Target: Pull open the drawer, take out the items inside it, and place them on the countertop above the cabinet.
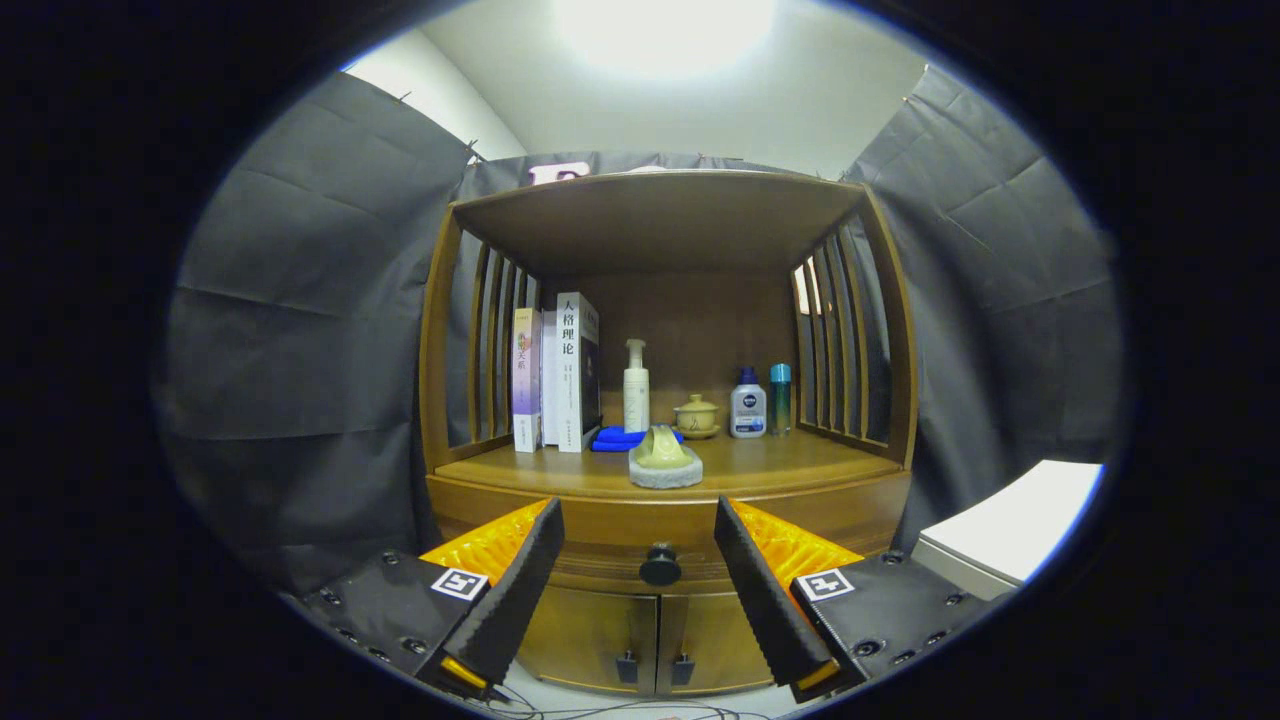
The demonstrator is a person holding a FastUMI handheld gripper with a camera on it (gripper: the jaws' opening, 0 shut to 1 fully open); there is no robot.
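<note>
The drawer (660, 545) sits shut straight ahead of me at twelve o'clock, a curved wooden front flush with the cabinet (640, 630), its round dark knob (660, 566) centred in the gap between my spread fingers, which touch nothing. Above it, still at twelve, runs the wooden countertop (800, 465), level and pale brown (it already carries books, bottles and a small teapot). The drawer's contents are hidden behind the closed front.

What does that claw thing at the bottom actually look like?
The claw has two long flat fingers with finely ribbed faces, standing open before the drawer knob. Each finger sits on a dark block with screws and a square black-and-white marker, backed by ribbed orange plastic.
</note>
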